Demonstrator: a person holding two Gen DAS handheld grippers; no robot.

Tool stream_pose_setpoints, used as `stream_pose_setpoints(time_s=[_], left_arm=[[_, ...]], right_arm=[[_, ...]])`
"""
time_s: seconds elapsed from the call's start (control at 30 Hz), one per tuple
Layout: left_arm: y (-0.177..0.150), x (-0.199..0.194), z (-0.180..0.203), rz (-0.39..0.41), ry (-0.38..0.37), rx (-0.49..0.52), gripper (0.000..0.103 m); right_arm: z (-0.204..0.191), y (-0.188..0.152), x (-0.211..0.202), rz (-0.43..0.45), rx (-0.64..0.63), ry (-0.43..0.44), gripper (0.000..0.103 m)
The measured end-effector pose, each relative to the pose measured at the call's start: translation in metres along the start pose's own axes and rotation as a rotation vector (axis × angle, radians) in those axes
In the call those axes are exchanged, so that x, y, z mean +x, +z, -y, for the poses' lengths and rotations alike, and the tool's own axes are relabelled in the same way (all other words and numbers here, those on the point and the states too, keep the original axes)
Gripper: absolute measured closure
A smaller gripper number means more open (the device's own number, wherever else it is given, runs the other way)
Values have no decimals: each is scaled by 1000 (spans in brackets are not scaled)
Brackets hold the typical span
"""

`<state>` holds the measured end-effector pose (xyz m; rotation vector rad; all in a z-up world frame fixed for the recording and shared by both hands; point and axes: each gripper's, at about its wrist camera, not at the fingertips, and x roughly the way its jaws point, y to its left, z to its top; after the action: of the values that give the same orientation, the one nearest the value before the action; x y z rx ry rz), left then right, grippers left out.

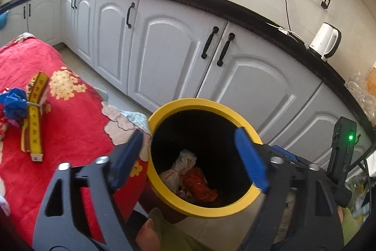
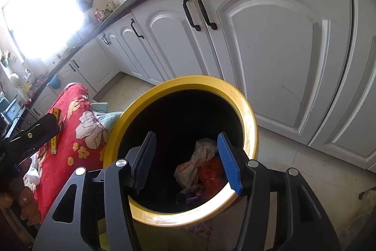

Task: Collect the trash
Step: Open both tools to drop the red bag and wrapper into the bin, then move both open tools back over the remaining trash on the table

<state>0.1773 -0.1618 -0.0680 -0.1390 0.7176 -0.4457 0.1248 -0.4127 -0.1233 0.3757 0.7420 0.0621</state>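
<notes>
A black bin with a yellow rim (image 1: 164, 114) stands on the floor beside the table. At its bottom lie a crumpled white wrapper (image 1: 181, 168) and a red wrapper (image 1: 199, 185). My left gripper (image 1: 188, 157) hovers over the bin's mouth with its jaws wide apart and nothing between them. In the right wrist view the same rim (image 2: 249, 124) fills the middle, with the white wrapper (image 2: 195, 164), the red wrapper (image 2: 211, 171) and a small purple wrapper (image 2: 192, 198) inside. My right gripper (image 2: 188, 159) is above the opening, open and empty.
A table under a red floral cloth (image 1: 70, 133) lies left of the bin, with a yellow folded measure (image 1: 35, 114) and a blue crumpled piece (image 1: 14, 102) on it. White cabinets (image 1: 164, 51) run behind under a dark counter with a kettle (image 1: 326, 41). Pale floor tiles (image 2: 293, 157) lie right of the bin.
</notes>
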Motion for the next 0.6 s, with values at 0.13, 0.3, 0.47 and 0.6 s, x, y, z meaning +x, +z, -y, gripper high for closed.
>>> stream_pose_setpoints(time_s=[0.13,0.3,0.47,0.6], left_arm=[[0,-6,-1,10,4,3,11],[0,-12,-4,14,19,-1,11],[0,-20,-8,29,34,-1,11],[0,-28,-10,44,43,2,11]], right_arm=[[-3,2,-4,16,-6,6,44],[-6,5,-9,38,-10,3,37],[-11,7,-13,53,-14,6,34],[-15,8,-17,63,-20,12,33]])
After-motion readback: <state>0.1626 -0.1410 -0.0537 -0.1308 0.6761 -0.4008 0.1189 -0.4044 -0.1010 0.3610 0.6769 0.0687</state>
